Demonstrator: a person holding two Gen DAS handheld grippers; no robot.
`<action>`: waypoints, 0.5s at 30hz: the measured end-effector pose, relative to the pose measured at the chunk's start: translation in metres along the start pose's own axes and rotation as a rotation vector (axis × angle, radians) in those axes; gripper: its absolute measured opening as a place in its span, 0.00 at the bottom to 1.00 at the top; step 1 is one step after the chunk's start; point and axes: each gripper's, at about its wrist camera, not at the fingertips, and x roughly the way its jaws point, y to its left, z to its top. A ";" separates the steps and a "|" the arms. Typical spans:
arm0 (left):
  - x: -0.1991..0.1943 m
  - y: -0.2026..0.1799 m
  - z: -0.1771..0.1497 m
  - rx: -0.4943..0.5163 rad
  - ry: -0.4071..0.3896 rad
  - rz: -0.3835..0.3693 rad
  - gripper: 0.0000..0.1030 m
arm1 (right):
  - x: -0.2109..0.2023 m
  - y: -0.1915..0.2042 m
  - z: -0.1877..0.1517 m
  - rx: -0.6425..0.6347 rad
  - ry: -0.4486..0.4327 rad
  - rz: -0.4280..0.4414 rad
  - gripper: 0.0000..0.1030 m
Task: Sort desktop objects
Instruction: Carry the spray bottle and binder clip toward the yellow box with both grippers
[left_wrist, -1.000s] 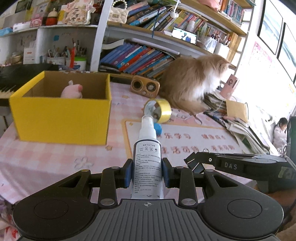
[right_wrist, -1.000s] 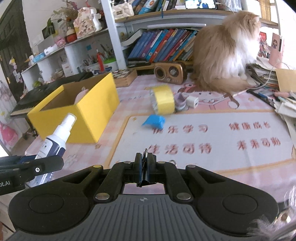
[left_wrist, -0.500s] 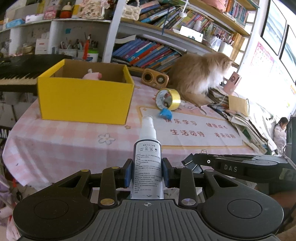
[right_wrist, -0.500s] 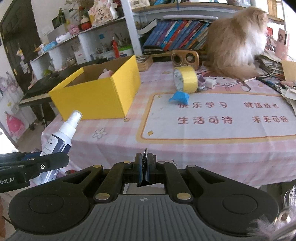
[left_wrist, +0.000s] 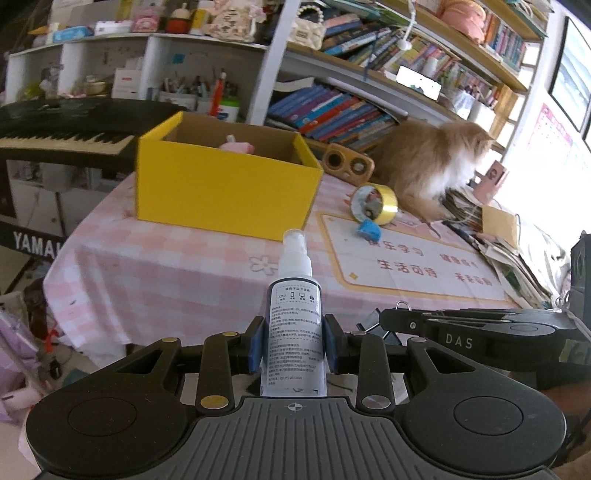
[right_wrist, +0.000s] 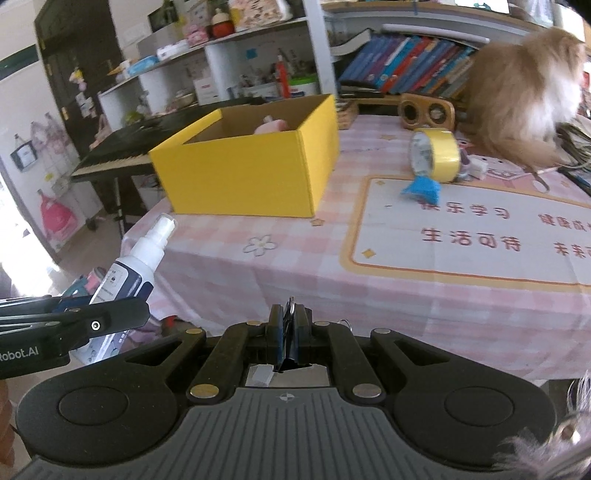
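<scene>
We have pulled both grippers back from the table: a second ago the yellow box stood close ahead of the jaws, and now it lies well beyond them, with the tablecloth's hanging edge between. We judge that neither item can go in until we close that gap again.

The left gripper is clamped on one spray bottle, upright between its blue pads, nozzle pointing ahead. The right gripper is clenched tight on what looks like one black binder clip, its wire loop poking up between the fingers.

Ahead of the jaws we count one box with one pink toy inside, one yellow tape roll, one blue scrap just before it, one wooden speaker, and one cat behind.
</scene>
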 end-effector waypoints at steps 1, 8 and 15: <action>-0.002 0.002 0.000 -0.005 -0.003 0.008 0.30 | 0.001 0.003 0.000 -0.006 0.003 0.008 0.05; -0.015 0.019 -0.001 -0.034 -0.028 0.049 0.30 | 0.009 0.023 0.004 -0.057 0.008 0.059 0.05; -0.021 0.029 0.000 -0.057 -0.048 0.081 0.30 | 0.018 0.039 0.012 -0.094 0.013 0.092 0.05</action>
